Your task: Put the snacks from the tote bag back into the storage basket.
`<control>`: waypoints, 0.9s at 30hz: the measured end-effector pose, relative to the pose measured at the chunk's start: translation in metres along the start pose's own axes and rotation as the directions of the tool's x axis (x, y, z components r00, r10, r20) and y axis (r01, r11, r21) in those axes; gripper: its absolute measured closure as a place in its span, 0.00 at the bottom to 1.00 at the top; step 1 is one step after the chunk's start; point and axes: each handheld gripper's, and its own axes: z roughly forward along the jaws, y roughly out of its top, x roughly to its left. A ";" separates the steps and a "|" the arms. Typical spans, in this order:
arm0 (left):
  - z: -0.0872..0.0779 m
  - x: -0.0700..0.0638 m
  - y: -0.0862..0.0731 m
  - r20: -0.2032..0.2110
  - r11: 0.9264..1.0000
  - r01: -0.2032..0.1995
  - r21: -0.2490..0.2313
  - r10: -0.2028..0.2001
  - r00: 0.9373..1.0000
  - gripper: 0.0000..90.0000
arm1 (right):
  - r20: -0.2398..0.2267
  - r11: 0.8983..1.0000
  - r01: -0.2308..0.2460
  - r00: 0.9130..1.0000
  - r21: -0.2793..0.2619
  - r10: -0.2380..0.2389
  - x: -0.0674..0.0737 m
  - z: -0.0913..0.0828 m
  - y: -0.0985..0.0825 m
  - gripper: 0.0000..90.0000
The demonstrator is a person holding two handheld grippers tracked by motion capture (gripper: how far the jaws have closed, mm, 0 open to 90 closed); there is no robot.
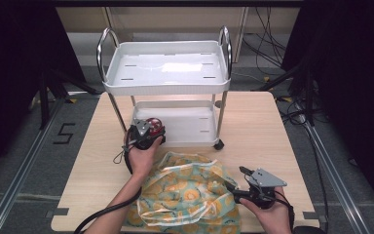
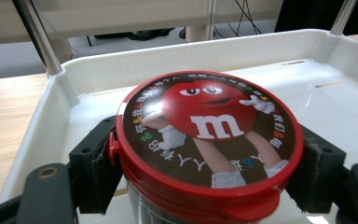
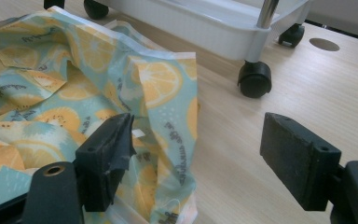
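Candy jar (image 2: pixel 207 149) clamped in your left gripper (image 1: pixel 143 132), held over the cart's lower tray (image 2: pixel 65 88).

Red snap lid with a cartoon candy figure and a small tab at its edge; the body below looks clear and smooth, probably rigid plastic, light, slippery. Both pads grip just under the lid rim (likely the surest hold, since the rim stops it sliding down). Your right gripper (image 1: pixel 246 181) stands spread, pinching nothing, beside the soft lemon-print bag (image 1: pixel 190 192) on the table (image 1: pixel 258 122).
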 end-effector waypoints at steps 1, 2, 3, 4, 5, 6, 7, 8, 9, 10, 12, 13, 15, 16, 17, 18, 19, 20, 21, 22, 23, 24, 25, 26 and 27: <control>0.000 0.000 0.000 0.000 1.000 0.002 0.003 -0.002 1.000 0.25 | 0.000 1.000 0.000 1.000 0.000 0.000 0.000 0.000 0.000 0.29; 0.000 0.000 0.000 0.001 1.000 0.003 0.004 -0.003 1.000 0.25 | 0.000 1.000 -0.002 1.000 0.000 0.002 0.000 0.000 0.000 0.29; 0.000 0.000 0.000 0.002 1.000 0.005 0.006 -0.005 1.000 0.25 | 0.000 1.000 -0.001 1.000 0.001 0.001 0.000 0.000 0.000 0.29; 0.000 0.000 0.001 0.003 1.000 0.009 0.006 -0.009 1.000 0.25 | 0.000 1.000 0.003 1.000 -0.001 -0.003 0.000 0.000 0.000 0.29; 0.000 0.000 0.001 0.004 1.000 0.010 0.008 -0.010 1.000 0.25 | 0.000 1.000 0.001 1.000 -0.001 -0.001 0.000 0.000 0.000 0.29; 0.000 0.000 0.001 0.008 1.000 0.009 0.009 -0.009 1.000 0.25 | 0.001 1.000 -0.001 1.000 0.002 0.001 0.000 0.000 0.000 0.29; 0.000 0.000 0.001 0.009 1.000 0.011 0.012 -0.011 1.000 0.25 | 0.000 1.000 0.000 1.000 0.002 0.000 0.000 0.000 0.000 0.29; -0.001 0.000 0.001 0.008 1.000 0.013 0.014 -0.013 1.000 0.25 | 0.001 1.000 0.004 1.000 0.000 -0.004 0.000 0.000 0.000 0.29; -0.001 -0.001 0.001 0.008 1.000 0.015 0.015 -0.015 1.000 0.25 | 0.003 1.000 0.010 1.000 -0.002 -0.010 -0.001 0.001 0.000 0.29; -0.001 -0.001 0.001 0.008 1.000 0.016 0.015 -0.016 1.000 0.25 | 0.002 0.999 0.049 0.999 -0.012 -0.049 -0.004 0.001 0.000 0.29; -0.001 -0.001 0.001 0.009 1.000 0.014 0.017 -0.014 1.000 0.24 | 0.002 0.999 0.040 0.999 -0.007 -0.040 -0.003 0.001 0.000 0.29; -0.002 -0.002 0.001 0.009 1.000 0.014 0.013 -0.014 1.000 0.24 | 0.005 0.998 0.053 0.999 -0.014 -0.053 -0.004 0.002 0.000 0.29; -0.003 -0.003 0.003 0.009 1.000 0.016 0.005 -0.016 1.000 0.22 | 0.007 0.998 0.054 0.999 -0.015 -0.053 -0.004 0.002 0.000 0.29; -0.004 -0.004 0.003 0.010 1.000 0.018 0.003 -0.018 1.000 0.21 | 0.008 0.998 0.052 0.999 -0.018 -0.052 -0.004 0.002 0.000 0.29; -0.005 -0.004 0.004 0.011 1.000 0.016 0.001 -0.016 1.000 0.20 | 0.008 0.998 0.052 0.999 -0.018 -0.052 -0.004 0.002 0.000 0.29; -0.006 -0.005 0.004 0.011 1.000 0.016 -0.002 -0.016 1.000 0.20 | 0.008 0.998 0.053 0.999 -0.017 -0.053 -0.004 0.002 0.000 0.29; -0.006 -0.005 0.004 0.009 1.000 0.014 -0.005 -0.014 1.000 0.19 | 0.006 0.999 0.049 0.999 -0.015 -0.049 -0.004 0.002 0.000 0.29; -0.007 -0.005 0.005 0.012 1.000 0.014 -0.007 -0.013 1.000 0.19 | 0.006 0.998 0.053 0.999 -0.015 -0.053 -0.004 0.001 0.000 0.29; -0.008 -0.006 0.005 0.010 1.000 0.017 -0.007 -0.017 1.000 0.18 | 0.005 0.998 0.054 0.999 -0.014 -0.054 -0.004 0.001 0.000 0.29; -0.009 -0.006 0.005 0.011 1.000 0.021 -0.008 -0.021 1.000 0.18 | 0.005 0.998 0.053 0.999 -0.014 -0.053 -0.004 0.002 0.000 0.29; -0.011 -0.007 0.006 0.007 1.000 0.023 -0.011 -0.023 1.000 0.18 | 0.005 0.998 0.053 0.999 -0.015 -0.053 -0.004 0.002 0.000 0.29; -0.012 -0.007 0.006 0.006 1.000 0.021 -0.011 -0.021 1.000 0.18 | 0.007 0.998 0.054 0.999 -0.015 -0.054 -0.004 0.002 0.000 0.29; -0.013 -0.008 0.007 0.004 1.000 0.024 -0.011 -0.024 1.000 0.18 | 0.007 0.998 0.053 0.999 -0.016 -0.053 -0.004 0.002 0.000 0.29; -0.014 -0.008 0.007 0.007 1.000 0.022 -0.010 -0.022 1.000 0.18 | 0.001 0.999 0.042 0.999 -0.009 -0.042 -0.003 0.002 0.000 0.29; -0.015 -0.008 0.008 0.007 1.000 0.022 -0.008 -0.022 1.000 0.18 | 0.009 1.000 0.025 1.000 -0.014 -0.025 -0.001 0.001 0.000 0.29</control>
